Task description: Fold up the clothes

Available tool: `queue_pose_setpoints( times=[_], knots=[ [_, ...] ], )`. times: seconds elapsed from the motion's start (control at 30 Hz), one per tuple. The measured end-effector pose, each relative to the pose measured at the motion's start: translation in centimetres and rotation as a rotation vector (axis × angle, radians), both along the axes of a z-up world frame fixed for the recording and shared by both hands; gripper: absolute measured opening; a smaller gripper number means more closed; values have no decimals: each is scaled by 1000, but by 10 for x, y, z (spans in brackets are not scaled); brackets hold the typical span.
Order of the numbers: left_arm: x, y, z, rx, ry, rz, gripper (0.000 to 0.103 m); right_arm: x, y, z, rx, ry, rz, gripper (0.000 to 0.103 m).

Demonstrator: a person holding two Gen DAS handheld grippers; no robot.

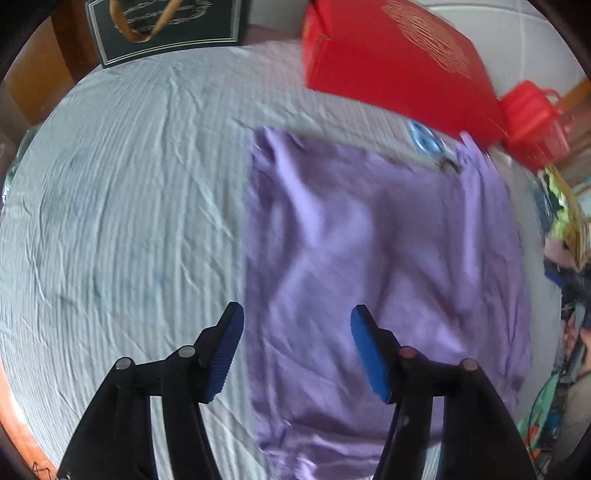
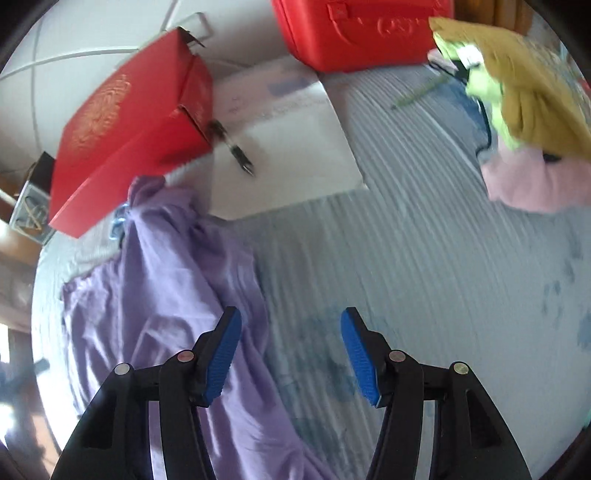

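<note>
A lilac garment lies spread flat on the pale striped cloth that covers the table. My left gripper is open and empty, hovering above the garment's left edge. In the right wrist view the same garment lies at the left. My right gripper is open and empty above the garment's right edge and the striped cloth.
A red box and a red plastic case stand at the back, with a dark gift bag at the far left. A white sheet with a pen and a heap of other clothes lie at the back right.
</note>
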State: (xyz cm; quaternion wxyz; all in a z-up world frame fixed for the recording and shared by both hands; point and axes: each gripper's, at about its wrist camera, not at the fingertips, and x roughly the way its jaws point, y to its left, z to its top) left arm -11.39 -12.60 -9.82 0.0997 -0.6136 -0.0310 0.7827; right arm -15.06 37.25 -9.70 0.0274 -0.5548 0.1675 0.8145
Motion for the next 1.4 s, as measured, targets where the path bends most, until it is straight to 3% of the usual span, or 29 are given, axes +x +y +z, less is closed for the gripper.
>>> queue_pose_setpoints(
  times=[0.17,0.23,0.27,0.3,0.37,0.43,0.47,0.5,0.6,0.67,0.8,0.97,1.13,1.17,1.23,1.3,1.33,1.37,1.4],
  knots=[
    [42,15,-19,-43,-16,6,60,-42,-29,-19,11,10,87,65],
    [55,18,-32,-84,-36,12,58,-52,-46,-26,64,-29,143,45],
    [61,18,-37,-108,-47,15,52,-55,-55,-28,141,-52,180,4],
    [66,18,-43,-133,-59,19,51,-58,-64,-29,218,-74,216,4],
    [72,16,-43,-138,-58,29,50,-60,-57,-20,352,-50,178,4],
    [77,13,-39,-129,-50,40,50,-58,-28,-5,383,-22,62,16],
    [80,11,-37,-124,-46,45,50,-52,-15,1,352,-13,38,34],
    [82,9,-35,-120,-41,51,50,-44,-4,6,302,-5,36,43],
    [89,5,-29,-106,-29,67,52,-4,10,23,201,27,83,47],
    [94,4,-20,-100,-4,63,61,34,18,33,113,47,105,52],
    [103,5,-3,-89,44,49,65,114,22,25,23,7,134,63],
    [109,16,-23,-47,-11,67,65,189,26,4,-51,-71,144,63],
    [114,33,-50,-102,-57,84,65,226,15,-9,-83,-120,184,63],
    [117,37,-51,-130,-48,75,65,229,11,-12,-78,-125,202,67],
    [122,42,-51,-160,-44,70,62,236,-7,-20,-44,-131,270,80],
    [129,43,-50,-165,-47,67,31,238,-24,-30,21,-130,330,86],
    [132,43,-50,-162,-53,69,24,237,-32,-35,65,-128,357,85],
    [135,41,-49,-161,-59,71,10,236,-40,-39,122,-126,380,66],
    [137,40,-47,-166,-61,71,8,234,-46,-40,199,-112,390,27]
  ],
)
